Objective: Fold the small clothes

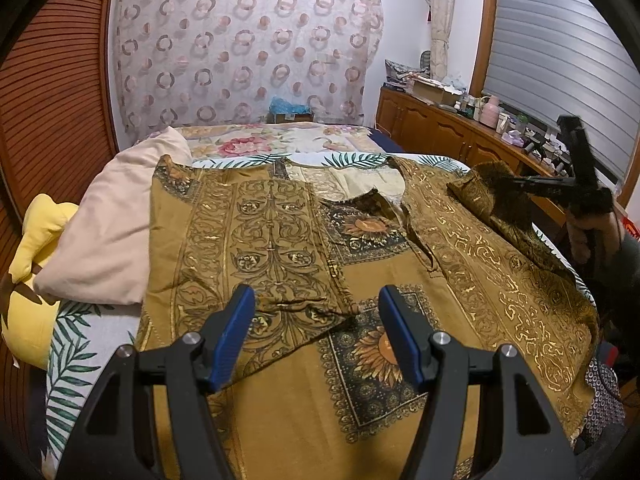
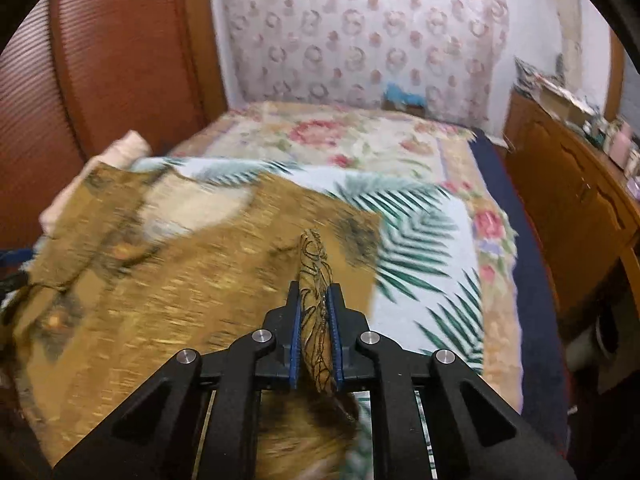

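A mustard-gold patterned shirt (image 1: 288, 364) lies spread on the bed, its left sleeve (image 1: 256, 236) folded in over the body. My left gripper (image 1: 318, 300) is open and empty, just above the folded sleeve's hem. My right gripper (image 2: 314, 300) is shut on a pinched fold of the shirt's fabric (image 2: 314, 264) and holds it lifted. In the left wrist view the right gripper (image 1: 496, 188) shows at the far right, raising the shirt's right sleeve (image 1: 480, 184) off the bed. The shirt (image 2: 160, 280) looks blurred in the right wrist view.
The bed carries a palm-leaf sheet (image 2: 424, 248) and a floral blanket (image 1: 280, 142). A pinkish pillow (image 1: 108, 232) and a yellow plush toy (image 1: 32, 280) lie at the left. A cluttered wooden cabinet (image 1: 452, 132) runs along the right. A wooden wardrobe (image 1: 52, 88) stands left.
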Demonstrator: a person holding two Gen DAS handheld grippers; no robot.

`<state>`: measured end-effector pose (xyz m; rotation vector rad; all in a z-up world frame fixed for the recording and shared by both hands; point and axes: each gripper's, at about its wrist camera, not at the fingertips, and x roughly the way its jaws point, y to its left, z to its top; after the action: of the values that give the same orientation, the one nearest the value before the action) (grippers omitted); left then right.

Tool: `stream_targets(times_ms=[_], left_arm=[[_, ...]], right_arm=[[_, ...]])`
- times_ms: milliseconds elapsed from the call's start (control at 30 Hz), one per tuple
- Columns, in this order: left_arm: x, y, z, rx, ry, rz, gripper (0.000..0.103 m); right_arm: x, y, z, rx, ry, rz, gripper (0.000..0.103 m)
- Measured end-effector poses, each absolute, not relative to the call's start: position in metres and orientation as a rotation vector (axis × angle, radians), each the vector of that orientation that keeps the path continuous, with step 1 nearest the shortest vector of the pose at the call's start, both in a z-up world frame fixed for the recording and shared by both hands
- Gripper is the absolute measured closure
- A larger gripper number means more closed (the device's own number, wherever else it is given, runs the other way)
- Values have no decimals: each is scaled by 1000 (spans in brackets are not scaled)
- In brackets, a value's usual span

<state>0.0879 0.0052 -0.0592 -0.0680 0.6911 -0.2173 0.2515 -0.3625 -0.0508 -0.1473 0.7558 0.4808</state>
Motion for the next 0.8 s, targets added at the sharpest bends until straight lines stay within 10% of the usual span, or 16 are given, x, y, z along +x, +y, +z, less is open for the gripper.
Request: stream_targets(times_ms=[533, 800], left_arm=[[85, 19, -53, -88, 671, -194, 39], [85, 21, -54, -95, 670, -192, 39]], right_arm=[[216, -263, -49, -115, 820, 679, 92], [202, -266, -31, -158, 769, 666, 67]])
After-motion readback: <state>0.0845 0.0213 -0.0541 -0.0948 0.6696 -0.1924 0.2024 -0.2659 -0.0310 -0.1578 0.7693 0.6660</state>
